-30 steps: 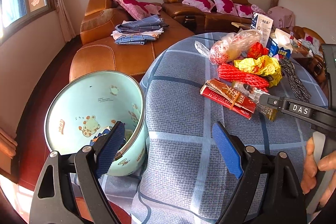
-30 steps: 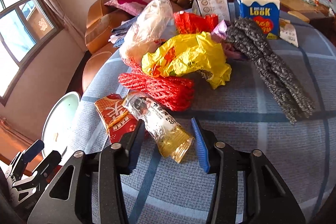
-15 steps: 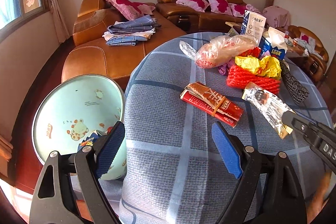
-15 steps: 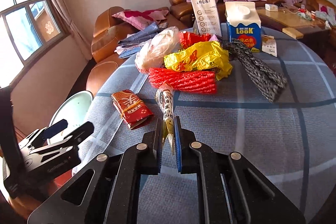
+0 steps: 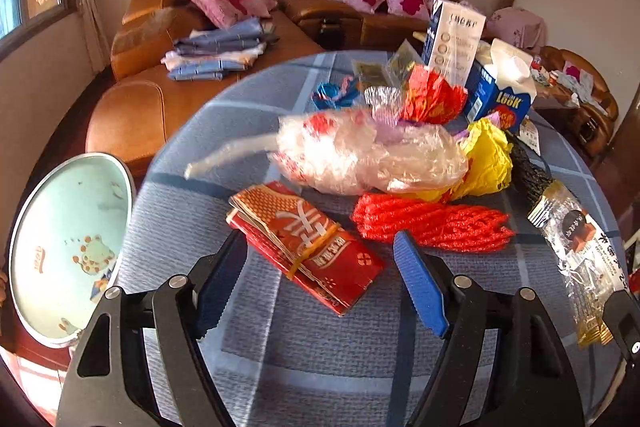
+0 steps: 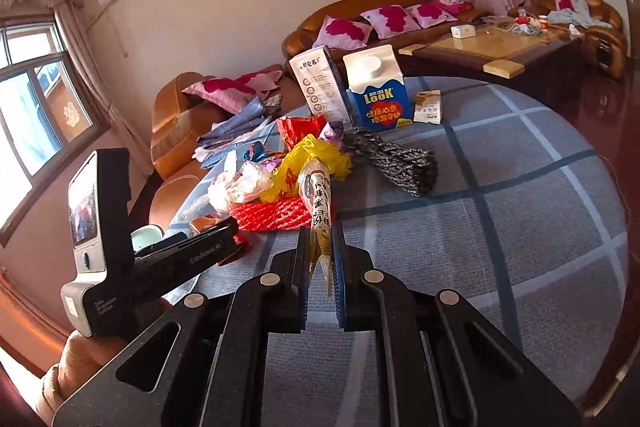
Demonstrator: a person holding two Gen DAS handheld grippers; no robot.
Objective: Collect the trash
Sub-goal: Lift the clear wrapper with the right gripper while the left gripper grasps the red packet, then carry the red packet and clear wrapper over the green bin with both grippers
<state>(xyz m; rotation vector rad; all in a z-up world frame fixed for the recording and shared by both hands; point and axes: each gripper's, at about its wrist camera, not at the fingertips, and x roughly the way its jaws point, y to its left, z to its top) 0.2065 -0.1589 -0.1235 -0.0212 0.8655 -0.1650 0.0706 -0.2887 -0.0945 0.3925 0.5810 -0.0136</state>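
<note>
Now, two hands at work on one cluttered table.

Right gripper (image 6: 322, 259): clenched on the clear snack wrapper (image 6: 318, 203); a second ago its jaws stood apart on either side of that wrapper as it lay on the cloth. The wrapper now sticks out forward from between the pads, lifted off the table (image 6: 520, 227).

Left gripper (image 5: 320, 267): released, nothing held. Its jaws have just been closing a little and now straddle the red packet bundle (image 5: 308, 243), which lies flat between the pads without being pressed.

What changed for the left: a second ago it looked at the bin (image 5: 68, 247) and bare cloth; now the bundle fills the gap between its fingers, and the bin sits at the table's left edge, below the rim.

Remaining pile: crumpled clear bag (image 5: 368, 155), red net sleeve (image 5: 432, 223), yellow bag (image 5: 488, 159), dark mesh strip (image 6: 396, 159), and the blue milk carton (image 6: 380, 95) standing at the far edge.

Meaning for the task: one piece secured and ready to carry to the bin; a second pick looks imminent. Most litter is not yet collected.

Risk: the wrapper is gripped by its thin end and may slip.
</note>
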